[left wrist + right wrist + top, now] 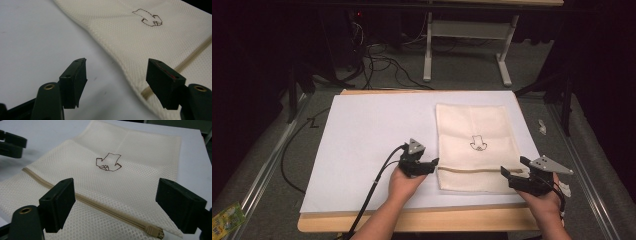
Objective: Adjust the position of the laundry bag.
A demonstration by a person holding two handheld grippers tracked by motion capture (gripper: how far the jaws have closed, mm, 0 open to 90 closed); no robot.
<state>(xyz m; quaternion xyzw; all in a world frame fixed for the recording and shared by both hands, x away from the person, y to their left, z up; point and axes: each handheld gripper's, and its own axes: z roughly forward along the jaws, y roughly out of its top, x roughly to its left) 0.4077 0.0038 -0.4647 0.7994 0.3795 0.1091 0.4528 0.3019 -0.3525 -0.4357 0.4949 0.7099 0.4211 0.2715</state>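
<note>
Zipper bag approached, nothing yet gripped.

The cream mesh zipper bag (pixel 476 147) is laid flat on the white-covered desk (pixel 367 145), zipper seemingly closed; the left tongs (pixel 435 163) at its left edge and the right tongs (pixel 508 175) at its near right corner are held wide, empty.

Black claws (pixel 434 161), brass screws, grey three-cornered plates, trailing black cable

I see both forearms reaching in from the near edge of the surface (pixel 362 200). My left gripper (pixel 432 165) sits low with its fingers (pixel 75 82) spread wide. My right gripper (pixel 512 172) mirrors it, fingers (pixel 58 202) equally parted, pointing toward the left one.
</note>
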